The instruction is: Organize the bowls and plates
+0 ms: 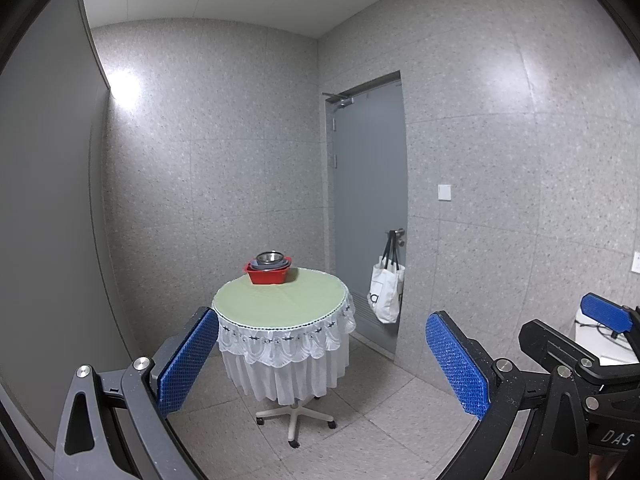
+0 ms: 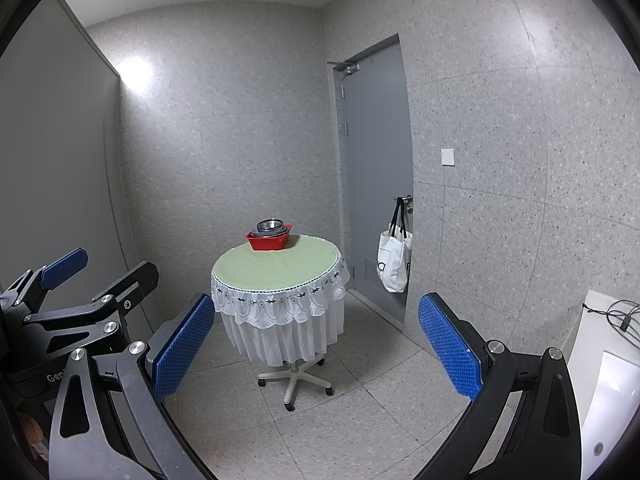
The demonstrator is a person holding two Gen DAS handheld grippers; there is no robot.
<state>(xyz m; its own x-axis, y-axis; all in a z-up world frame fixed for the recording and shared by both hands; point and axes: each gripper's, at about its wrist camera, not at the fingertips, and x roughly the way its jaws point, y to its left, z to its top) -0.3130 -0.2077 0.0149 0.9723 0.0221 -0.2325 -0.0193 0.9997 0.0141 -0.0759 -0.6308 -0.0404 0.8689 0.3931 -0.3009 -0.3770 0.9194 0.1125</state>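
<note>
A red tub stands at the far edge of a small round table with a green top and white lace skirt. Grey dishes are stacked in the tub, with a steel bowl on top. Both grippers are well short of the table, at a distance from it. My left gripper is open, blue pads wide apart and nothing between them. My right gripper is open too, equally wide. Each gripper shows at the edge of the other's view.
The table stands on a wheeled star base on a tiled floor. A grey door is at the right, with a white tote bag hanging on its handle. A white surface with cables sits at the far right.
</note>
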